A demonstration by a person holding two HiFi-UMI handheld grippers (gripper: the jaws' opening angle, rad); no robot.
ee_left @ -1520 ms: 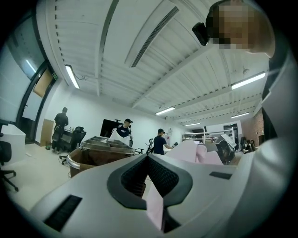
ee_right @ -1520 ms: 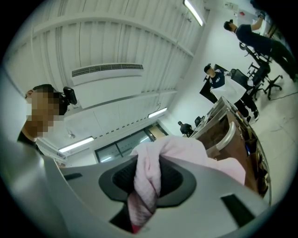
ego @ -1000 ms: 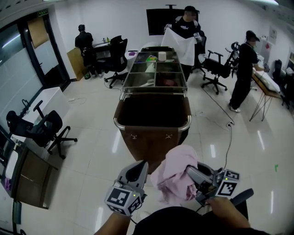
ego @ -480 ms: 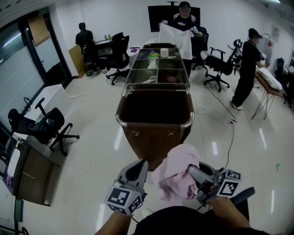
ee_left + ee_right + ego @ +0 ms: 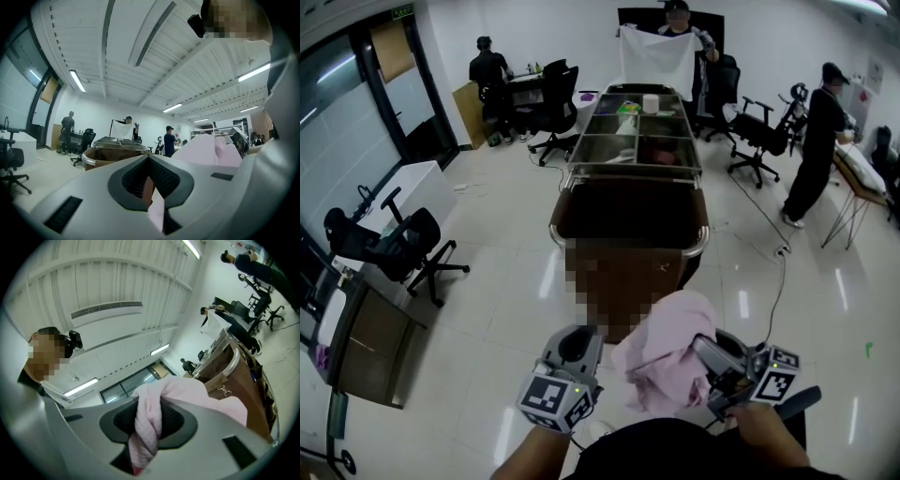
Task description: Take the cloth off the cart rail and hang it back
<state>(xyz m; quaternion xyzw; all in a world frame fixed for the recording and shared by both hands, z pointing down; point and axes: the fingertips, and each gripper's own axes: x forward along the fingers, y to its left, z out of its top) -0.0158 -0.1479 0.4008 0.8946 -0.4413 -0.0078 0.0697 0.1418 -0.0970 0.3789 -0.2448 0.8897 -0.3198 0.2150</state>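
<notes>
A crumpled pink cloth (image 5: 664, 352) hangs in the air between my two grippers, a short way in front of the brown cart (image 5: 628, 220). My right gripper (image 5: 701, 351) is shut on a thick bunched fold of it, which fills the jaws in the right gripper view (image 5: 147, 427). My left gripper (image 5: 581, 339) is closed, and a thin strip of the cloth (image 5: 157, 212) sits between its jaws. The cart's chrome rail (image 5: 705, 236) is bare where it shows; its front middle is hidden by a mosaic patch.
The cart's top holds trays (image 5: 637, 141) with small items. A person (image 5: 661, 37) holds up a white sheet beyond it. Office chairs (image 5: 403, 253) stand at the left and at the back right (image 5: 759, 141); another person (image 5: 816, 141) stands by a table. A cable (image 5: 773, 281) lies on the floor.
The cart sits a little higher and larger in the head view. Both grippers and the pink cloth keep the same grip and place.
</notes>
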